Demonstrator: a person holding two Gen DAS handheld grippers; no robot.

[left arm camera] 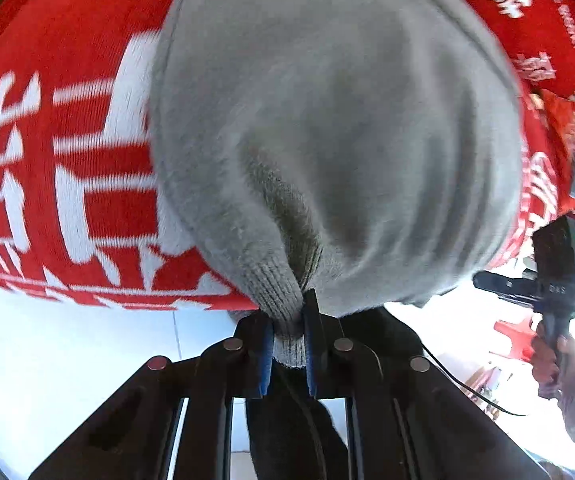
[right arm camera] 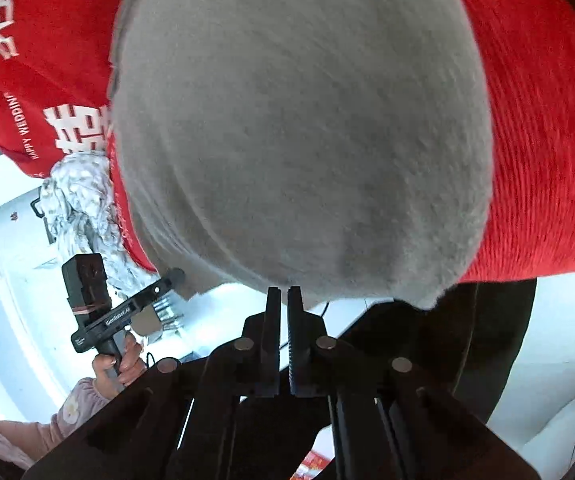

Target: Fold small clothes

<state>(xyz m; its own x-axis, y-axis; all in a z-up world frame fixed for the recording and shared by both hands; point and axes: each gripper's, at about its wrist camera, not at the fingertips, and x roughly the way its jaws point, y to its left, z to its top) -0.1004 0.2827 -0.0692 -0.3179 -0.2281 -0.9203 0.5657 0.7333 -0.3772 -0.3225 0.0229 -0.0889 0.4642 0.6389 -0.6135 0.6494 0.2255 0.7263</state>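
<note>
Left gripper (left arm camera: 287, 332) — nearest item in the left wrist view; its jaws are pinched on a bunched ribbed edge, probably a cuff or hem, of a grey knitted garment (left arm camera: 327, 120). The knit is seen squeezed between the two blue pads (left arm camera: 265, 354).

Right gripper (right arm camera: 284, 300) — jaws pressed nearly together at the lower fuzzy border of the same grey knit. A sliver of gap is visible between them; whether any fabric is caught there cannot be told from the right wrist view.

Grey knitted garment (right arm camera: 295, 128) — spread over a red cloth printed with white characters (left arm camera: 67, 152), which covers the surface beneath; whether that surface is a counter or a bed cannot be told. The near edge is gathered at the left jaws and hangs just past the red cloth's border.

Patterned grey-white fabric (right arm camera: 83, 204) — crumpled beside the red cloth, apart from the work.

Person's hand (right arm camera: 121, 364) — wrapped round the left gripper's handle; a pink sleeve is shown behind it.

Step in hand, as judged: the near edge is being taken up for a first fold. For a good result, the right-hand hold should be confirmed before lifting, both corners raised evenly, and the edge carried straight over — tension kept level so that the knit is not skewed or the red cloth dragged along.
</note>
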